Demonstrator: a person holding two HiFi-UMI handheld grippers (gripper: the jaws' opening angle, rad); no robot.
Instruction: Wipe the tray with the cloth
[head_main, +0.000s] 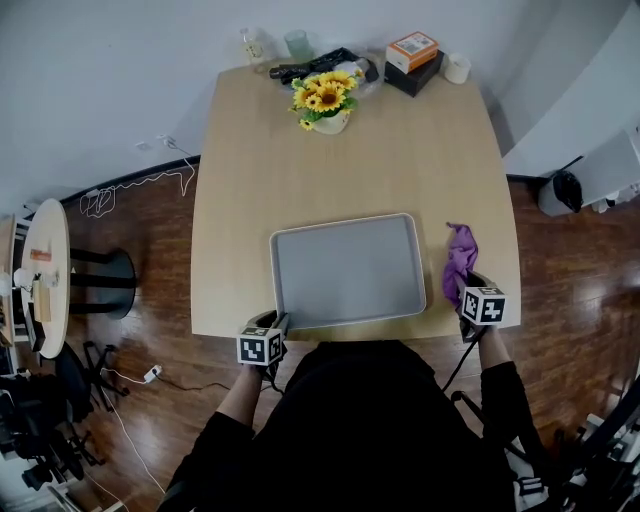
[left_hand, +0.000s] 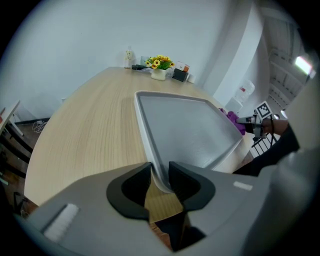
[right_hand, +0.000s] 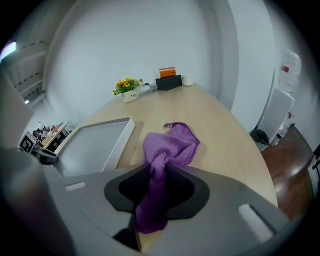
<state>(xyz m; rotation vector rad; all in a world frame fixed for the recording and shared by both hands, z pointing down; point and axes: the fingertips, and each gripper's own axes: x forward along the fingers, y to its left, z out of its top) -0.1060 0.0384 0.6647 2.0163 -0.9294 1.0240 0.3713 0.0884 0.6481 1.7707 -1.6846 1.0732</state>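
Left hand-held gripper (left_hand: 160, 175) is clamped on the near-left corner rim of the grey rectangular tray (head_main: 345, 270), which lies at the near edge of the pale wooden table (head_main: 340, 150). Right hand-held gripper (right_hand: 157, 182) pinches the bunched purple microfibre cloth (head_main: 459, 258), which lies just right of the tray. Recommended: pin that corner firmly and draw the cloth flat across the tray. Dark wood floor (head_main: 150, 225); white walls (head_main: 100, 60).

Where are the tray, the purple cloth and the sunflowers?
tray (head_main: 345, 270), head view, its bare grey bottom.
purple cloth (right_hand: 172, 145), right gripper view, its spread-out part.
sunflowers (head_main: 325, 97), head view, the yellow blooms.
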